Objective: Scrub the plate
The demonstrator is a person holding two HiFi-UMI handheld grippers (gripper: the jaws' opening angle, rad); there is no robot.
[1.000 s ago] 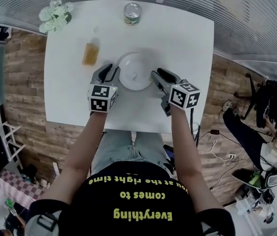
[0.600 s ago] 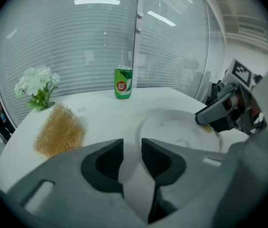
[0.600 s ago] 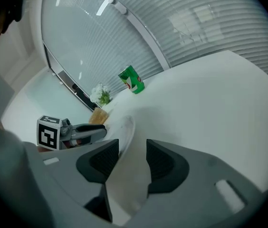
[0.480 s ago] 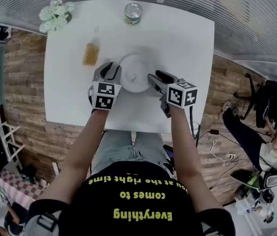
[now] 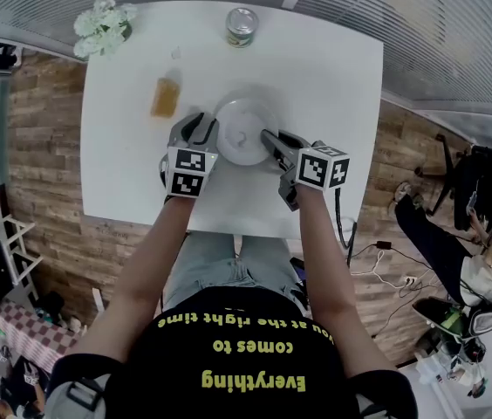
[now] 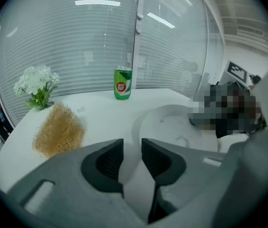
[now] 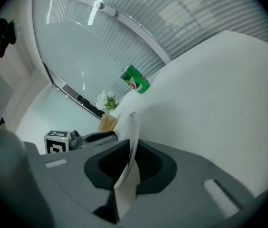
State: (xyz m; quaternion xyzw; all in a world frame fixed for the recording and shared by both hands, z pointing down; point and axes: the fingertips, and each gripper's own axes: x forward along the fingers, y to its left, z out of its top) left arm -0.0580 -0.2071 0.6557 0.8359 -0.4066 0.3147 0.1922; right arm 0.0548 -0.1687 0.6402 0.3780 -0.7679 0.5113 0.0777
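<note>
plate newly tight: right hand-held gripper

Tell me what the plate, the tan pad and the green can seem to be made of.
Plate: probably glazed ceramic or melamine; smooth white surface, thin rigid rim.
Tan pad: loose wiry fibres, maybe plant fibre or plastic mesh; matte, with frizzy edges.
Green can: likely aluminium; printed wall, silvery top.

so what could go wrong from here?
1. The right tongs have just closed on only the rim of the plate; such a thin edge grip may slip or tip it during scrubbing.
2. The left tongs are open and empty, close beside the plate; swinging to the scrubber could knock it.
</note>
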